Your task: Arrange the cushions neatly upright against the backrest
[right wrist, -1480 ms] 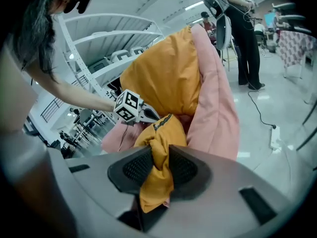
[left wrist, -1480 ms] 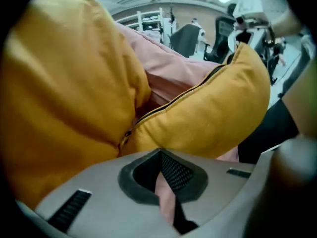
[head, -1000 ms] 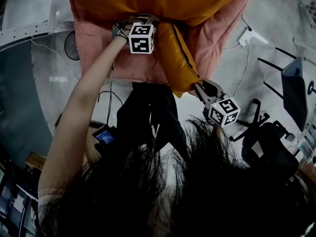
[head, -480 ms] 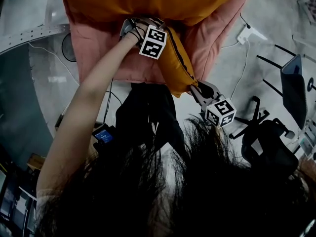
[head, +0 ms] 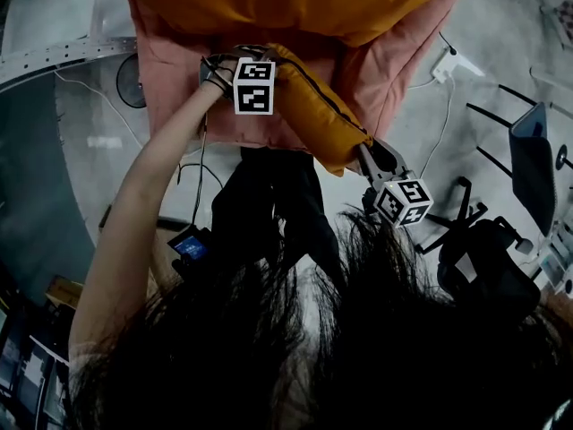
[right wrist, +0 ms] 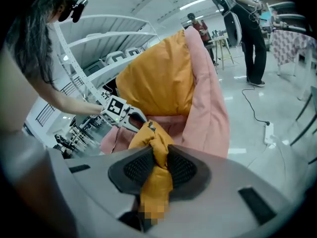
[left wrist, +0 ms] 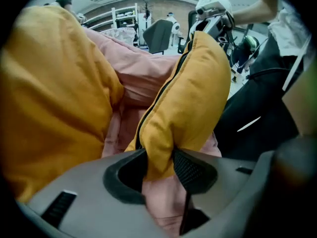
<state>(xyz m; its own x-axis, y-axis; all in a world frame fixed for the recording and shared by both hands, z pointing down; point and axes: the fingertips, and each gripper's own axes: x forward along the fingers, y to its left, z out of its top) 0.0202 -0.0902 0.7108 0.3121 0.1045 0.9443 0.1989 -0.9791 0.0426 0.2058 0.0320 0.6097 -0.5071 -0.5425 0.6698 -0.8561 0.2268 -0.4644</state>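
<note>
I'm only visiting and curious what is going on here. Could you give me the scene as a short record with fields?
Held item: small orange cushion, over the pink chair
Left gripper: jaws closing on one corner of it
Right gripper: clamped on its other end
Against backrest: large orange cushion

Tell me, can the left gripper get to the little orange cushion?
Most likely yes: a corner of the little orange cushion already sits between the closing jaws of the left gripper, with nothing blocking it. The right gripper pinches the opposite corner.
</note>
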